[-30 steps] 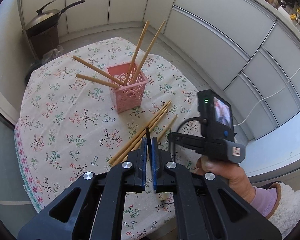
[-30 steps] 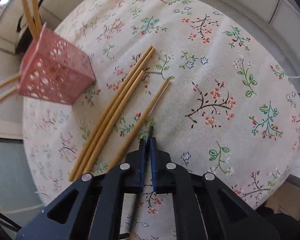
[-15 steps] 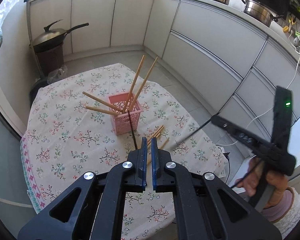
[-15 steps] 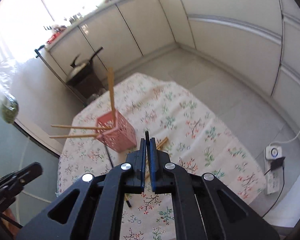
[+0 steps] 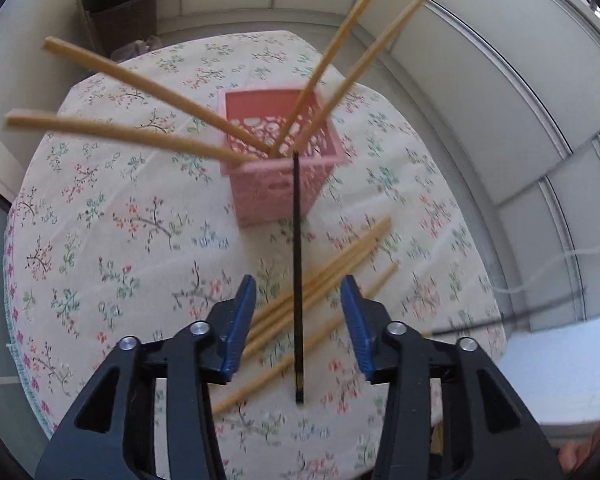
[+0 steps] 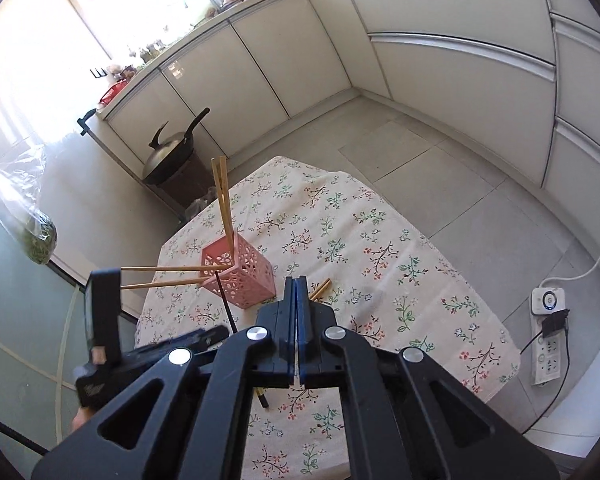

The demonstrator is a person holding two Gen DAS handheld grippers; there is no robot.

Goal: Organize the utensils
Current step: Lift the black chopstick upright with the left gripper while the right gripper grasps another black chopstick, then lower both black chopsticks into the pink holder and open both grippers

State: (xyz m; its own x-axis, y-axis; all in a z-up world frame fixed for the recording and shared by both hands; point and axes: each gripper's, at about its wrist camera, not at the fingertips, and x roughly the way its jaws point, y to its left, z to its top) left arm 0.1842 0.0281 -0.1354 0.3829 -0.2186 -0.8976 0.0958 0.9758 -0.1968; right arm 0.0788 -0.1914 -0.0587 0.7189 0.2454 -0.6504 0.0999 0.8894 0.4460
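Observation:
A pink perforated holder (image 5: 282,160) stands on the floral tablecloth (image 5: 112,216) with several wooden chopsticks (image 5: 148,84) leaning out of it. It also shows in the right wrist view (image 6: 240,276). More wooden chopsticks (image 5: 320,280) lie on the cloth in front of it. A black chopstick (image 5: 297,272) stands free between the fingers of my open left gripper (image 5: 298,300), its tip at the holder's rim. My right gripper (image 6: 296,300) is shut, high above the table; a thin black chopstick end (image 6: 263,399) shows below its jaws.
A wok with a lid (image 6: 172,152) sits on a stand behind the table. White cabinets (image 6: 260,60) line the walls. A power strip (image 6: 548,336) lies on the floor at the right. A bag of greens (image 6: 36,232) hangs at the left.
My left gripper has moved down close to the holder and opened, letting go of the black chopstick. My right gripper has stayed shut and high, shifting slightly.

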